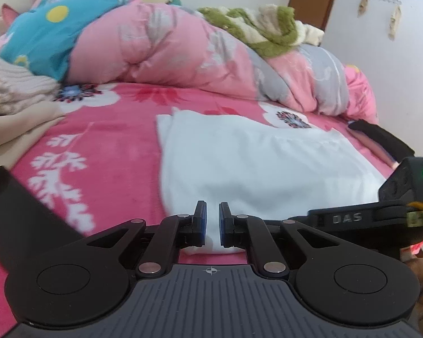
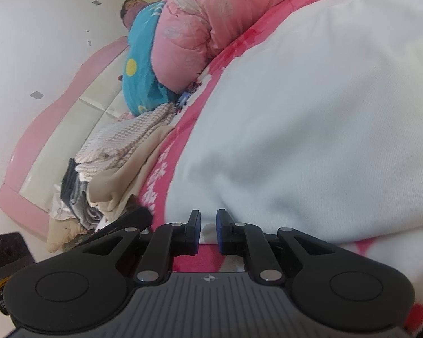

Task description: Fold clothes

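A white garment (image 1: 253, 163) lies flat on the pink flowered blanket (image 1: 104, 146), folded with a straight left edge. My left gripper (image 1: 212, 219) sits at its near edge, with the jaws drawn in to a narrow slit and white cloth showing between the blue pads. In the right wrist view the same white garment (image 2: 310, 129) fills the right side and bulges up. My right gripper (image 2: 208, 225) is at its near edge, jaws equally narrow, with white cloth between the tips and pink blanket (image 2: 208, 256) below them.
A rolled pink quilt (image 1: 166, 48), a blue pillow (image 1: 48, 28) and a green-and-cream throw (image 1: 256, 25) line the far side. Beige and knitted clothes (image 2: 121, 152) are heaped by the pink headboard (image 2: 56, 107). The other tool's black housing (image 1: 403, 194) is at the garment's right.
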`<state>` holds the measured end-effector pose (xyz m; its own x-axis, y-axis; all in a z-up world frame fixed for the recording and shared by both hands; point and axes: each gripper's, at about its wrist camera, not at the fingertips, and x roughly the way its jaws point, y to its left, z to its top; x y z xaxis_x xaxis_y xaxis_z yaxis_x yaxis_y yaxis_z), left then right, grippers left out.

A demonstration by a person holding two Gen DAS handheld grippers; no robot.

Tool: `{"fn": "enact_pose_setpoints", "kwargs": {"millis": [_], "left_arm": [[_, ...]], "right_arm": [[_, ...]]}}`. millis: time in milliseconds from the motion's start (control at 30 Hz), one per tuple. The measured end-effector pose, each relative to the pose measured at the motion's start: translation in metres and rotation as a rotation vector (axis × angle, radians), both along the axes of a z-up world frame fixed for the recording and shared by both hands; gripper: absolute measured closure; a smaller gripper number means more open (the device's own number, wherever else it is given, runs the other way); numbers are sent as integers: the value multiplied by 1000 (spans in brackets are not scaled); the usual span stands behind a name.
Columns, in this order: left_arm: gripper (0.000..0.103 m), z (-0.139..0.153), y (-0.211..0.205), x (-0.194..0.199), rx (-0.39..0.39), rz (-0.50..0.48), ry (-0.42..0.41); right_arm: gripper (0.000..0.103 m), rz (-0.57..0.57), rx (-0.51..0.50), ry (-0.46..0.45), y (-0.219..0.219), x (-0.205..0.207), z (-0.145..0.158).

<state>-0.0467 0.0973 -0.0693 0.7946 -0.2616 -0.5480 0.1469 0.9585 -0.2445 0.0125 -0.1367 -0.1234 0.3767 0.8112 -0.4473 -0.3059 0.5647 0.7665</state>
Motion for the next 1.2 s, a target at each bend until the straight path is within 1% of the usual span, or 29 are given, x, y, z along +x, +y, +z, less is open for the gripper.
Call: {"fn": "enact_pose_setpoints", "kwargs": {"millis": [133, 200, 300, 433, 500, 600, 733, 967, 1000, 1067, 1133, 1200], "left_arm": [[95, -12, -11, 10, 21, -1, 46], [95, -18, -9, 11, 10, 19, 76], [94, -19, -5, 11, -23, 41, 93], [94, -21, -1, 12, -66, 71, 116], [94, -21, 0, 12, -79, 86, 126], [93, -20, -4, 13, -70, 109, 137], [93, -18, -6, 14, -64, 131, 149], [92, -19, -5, 14, -79, 141, 159], [92, -19, -4, 14, -81, 140, 160], [92, -19, -3, 15, -85, 137, 161], [92, -20, -2, 14, -96, 137, 160], [92, -21, 2, 14, -131, 144, 163]], "right_arm": [[89, -23, 26, -39, -18, -10, 15], [89, -56, 20, -65, -33, -15, 23], [89, -141, 16, -74, -70, -26, 29], [89, -305, -29, -79, -135, -34, 36], [89, -383, -105, -86, -163, -38, 41], [88, -498, -244, -107, -199, -47, 50], [88, -585, -425, -170, -217, -56, 59], [87, -616, -574, -160, -220, -53, 33], [87, -618, -587, -158, -221, -52, 33], [87, -623, -599, -166, -222, -51, 42], [87, -645, -624, -205, -225, -53, 55], [87, -665, -638, -234, -229, -52, 63]]}}
